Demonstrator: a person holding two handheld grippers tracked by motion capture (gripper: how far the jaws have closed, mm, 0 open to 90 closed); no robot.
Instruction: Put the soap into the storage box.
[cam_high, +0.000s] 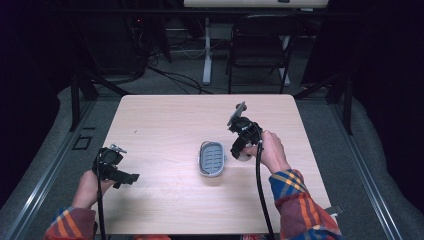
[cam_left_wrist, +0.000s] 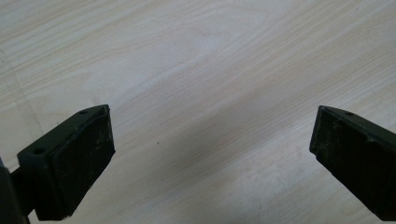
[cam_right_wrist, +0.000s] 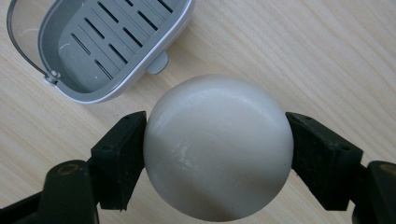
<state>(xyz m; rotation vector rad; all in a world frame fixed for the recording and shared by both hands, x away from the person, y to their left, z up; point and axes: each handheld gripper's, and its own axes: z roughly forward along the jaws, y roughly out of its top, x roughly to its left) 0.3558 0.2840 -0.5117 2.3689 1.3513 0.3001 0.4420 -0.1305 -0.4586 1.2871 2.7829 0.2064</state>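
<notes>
A round white soap bar (cam_right_wrist: 217, 147) sits between the black jaws of my right gripper (cam_right_wrist: 217, 154), which press on both its sides; in the high view the soap (cam_high: 244, 156) shows just below that gripper (cam_high: 240, 150), right of the tray. A grey slotted soap tray (cam_high: 212, 158) with a thin wire handle lies mid-table; in the right gripper view the tray (cam_right_wrist: 107, 42) is up and left of the soap, and nothing lies in it. My left gripper (cam_high: 131, 178) rests near the table's left front, and its jaws (cam_left_wrist: 212, 154) stand wide apart over bare wood.
The light wooden table (cam_high: 165, 120) has bare room at the back and along the front. Behind it stand a dark folding chair (cam_high: 260, 45) and a white desk leg (cam_high: 206, 50) with cables on the floor. Metal rails run along both sides.
</notes>
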